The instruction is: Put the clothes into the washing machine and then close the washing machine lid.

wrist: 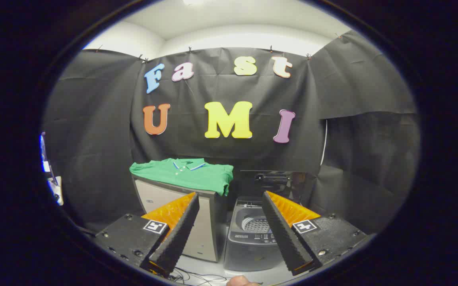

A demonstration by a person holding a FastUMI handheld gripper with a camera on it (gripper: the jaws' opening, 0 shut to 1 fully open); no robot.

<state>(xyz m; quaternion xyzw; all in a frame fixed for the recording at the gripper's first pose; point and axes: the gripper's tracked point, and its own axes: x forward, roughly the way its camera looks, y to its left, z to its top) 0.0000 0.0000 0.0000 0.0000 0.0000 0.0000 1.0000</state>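
Note:
A folded green polo shirt (185, 174) lies flat on top of a pale cabinet (161, 198), beyond my left finger. To its right stands a small grey top-loading washing machine (249, 242), its lid (274, 182) raised upright at the back and the drum (255, 224) open to view. My gripper (231, 210) is open, held well back from both, with nothing between its fingers. The machine shows in the gap between the fingers and behind the right one.
Black cloth walls close the booth behind and on both sides. Thin cables (197, 275) lie on the pale floor in front of the cabinet. A bit of a hand (241, 281) shows below the fingers.

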